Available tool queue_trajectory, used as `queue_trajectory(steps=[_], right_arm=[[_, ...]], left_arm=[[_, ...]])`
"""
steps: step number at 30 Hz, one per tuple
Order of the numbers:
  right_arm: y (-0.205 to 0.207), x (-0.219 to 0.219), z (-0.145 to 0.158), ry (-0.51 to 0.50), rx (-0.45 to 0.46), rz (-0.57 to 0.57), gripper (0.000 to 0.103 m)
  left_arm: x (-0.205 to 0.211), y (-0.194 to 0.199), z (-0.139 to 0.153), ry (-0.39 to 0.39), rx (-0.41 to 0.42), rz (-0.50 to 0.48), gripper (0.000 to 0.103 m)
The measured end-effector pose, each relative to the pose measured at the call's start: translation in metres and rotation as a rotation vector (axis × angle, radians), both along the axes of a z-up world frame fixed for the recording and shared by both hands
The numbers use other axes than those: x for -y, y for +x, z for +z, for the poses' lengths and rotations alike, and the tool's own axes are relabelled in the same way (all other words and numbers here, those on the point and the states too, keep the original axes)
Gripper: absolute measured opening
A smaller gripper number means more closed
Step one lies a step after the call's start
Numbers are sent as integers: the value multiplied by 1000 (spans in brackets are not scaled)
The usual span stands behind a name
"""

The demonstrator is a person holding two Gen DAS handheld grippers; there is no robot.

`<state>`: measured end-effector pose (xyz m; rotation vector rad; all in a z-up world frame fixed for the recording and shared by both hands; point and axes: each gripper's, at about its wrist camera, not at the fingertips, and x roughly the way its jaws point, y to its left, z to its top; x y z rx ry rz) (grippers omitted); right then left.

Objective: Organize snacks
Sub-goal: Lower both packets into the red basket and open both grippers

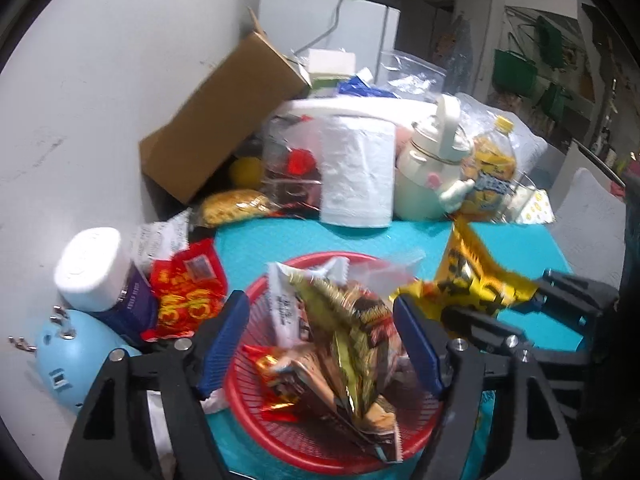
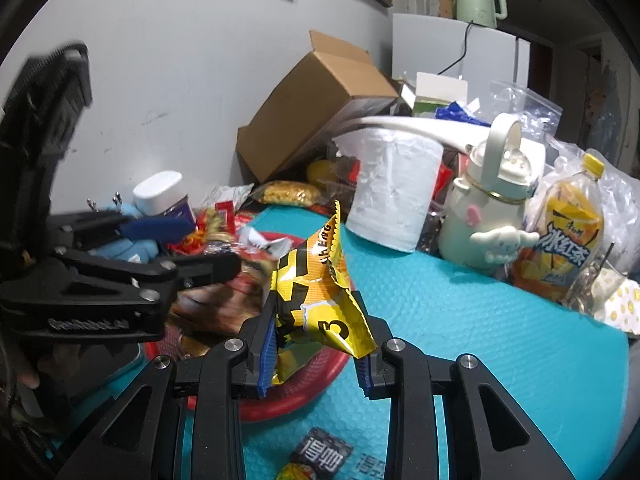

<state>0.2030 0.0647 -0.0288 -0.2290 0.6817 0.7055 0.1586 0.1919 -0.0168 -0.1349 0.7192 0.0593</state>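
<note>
Both claws hang over my red basket (image 1: 256,408): left gripper (image 1: 320,344) spread wide above the piled snack packets (image 1: 348,344), touching none; right gripper (image 2: 316,344) pinching the yellow-and-black snack bag (image 2: 316,300) above the basket's rim, over the turquoise mat (image 2: 480,320).

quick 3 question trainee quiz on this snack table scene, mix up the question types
1. True or false: the right claw is shut on the yellow snack packet.
2. Multiple choice: the red basket sits on A) bare wood B) a turquoise mat C) the cardboard box.
3. Fill in: the left claw is ____ above the snacks in the basket, gripping nothing.

Key: 1 true; 2 B; 3 open
</note>
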Motion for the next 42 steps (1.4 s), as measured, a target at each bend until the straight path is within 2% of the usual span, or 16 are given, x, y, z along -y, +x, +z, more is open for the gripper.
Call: queue_trajectory(steps=[12,17,20,25,27,33,42], right_arm=[[0,-21,-33,-78,-29,36,31],[2,-18,-32,-73,-44,43,31],[1,-17,-30,-71,-44,32,35],[-2,-14,-23,-64,-37,30,55],[-3,-13,-19,-59,-28,32,59],[-10,-8,-4,-48,5,25,59],[-26,5,33,-12,78,5,59]], left_arm=[[-6,0,-3,17,-31,17,74],[-6,-1,-1,14,-31,22,74],[-5,-3,1,27,-23,32,74],[-3,-7,5,33,-22,40,74],[-2,-9,7,30,-23,42,74],[0,-17,18,32,-12,53,74],[13,-35,50,46,51,44,74]])
